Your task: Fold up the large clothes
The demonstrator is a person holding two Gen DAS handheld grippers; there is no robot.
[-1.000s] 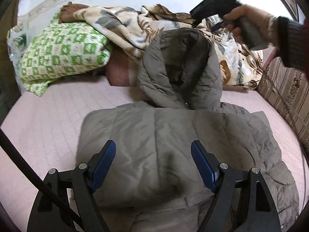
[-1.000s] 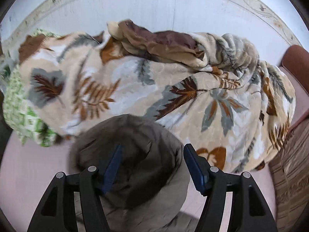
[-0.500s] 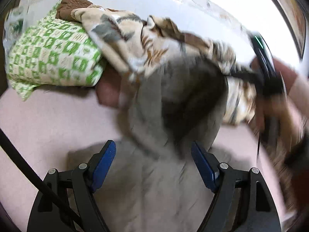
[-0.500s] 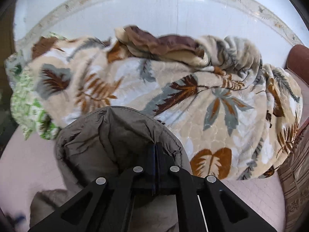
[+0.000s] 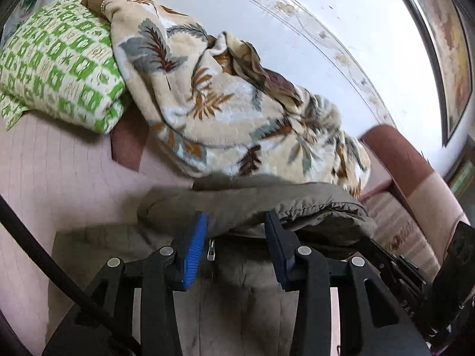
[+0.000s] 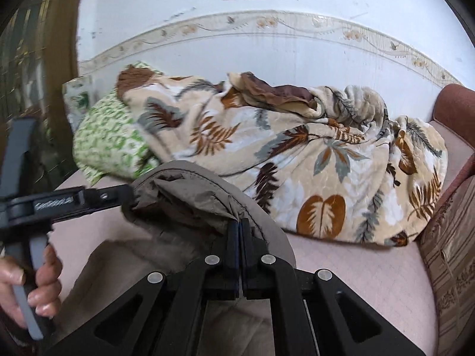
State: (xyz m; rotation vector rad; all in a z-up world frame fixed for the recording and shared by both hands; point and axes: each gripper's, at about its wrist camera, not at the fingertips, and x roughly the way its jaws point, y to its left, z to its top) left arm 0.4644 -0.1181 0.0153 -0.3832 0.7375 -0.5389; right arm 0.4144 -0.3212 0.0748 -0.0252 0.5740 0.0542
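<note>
A grey-brown padded coat (image 5: 237, 296) lies folded on the pink bed. Its hood (image 6: 190, 198) is lifted and bent over toward the coat's body; it also shows in the left wrist view (image 5: 267, 201). My right gripper (image 6: 240, 228) is shut on the hood's rim. My left gripper (image 5: 236, 225) has its blue pads partly apart around the hood's edge, with fabric between them. In the right wrist view the left gripper (image 6: 118, 198) reaches the hood's left side from the left, held by a hand.
A leaf-patterned blanket (image 6: 297, 160) is heaped along the wall behind the coat. A green-and-white pillow (image 5: 56, 71) lies at the far left. A striped sofa arm (image 6: 451, 252) stands at the right. Pink bed sheet (image 5: 74, 178) surrounds the coat.
My right gripper shut on the hood and pulled it up and back over the coat. My left gripper moved forward to the hood's edge and its fingers closed in partway.
</note>
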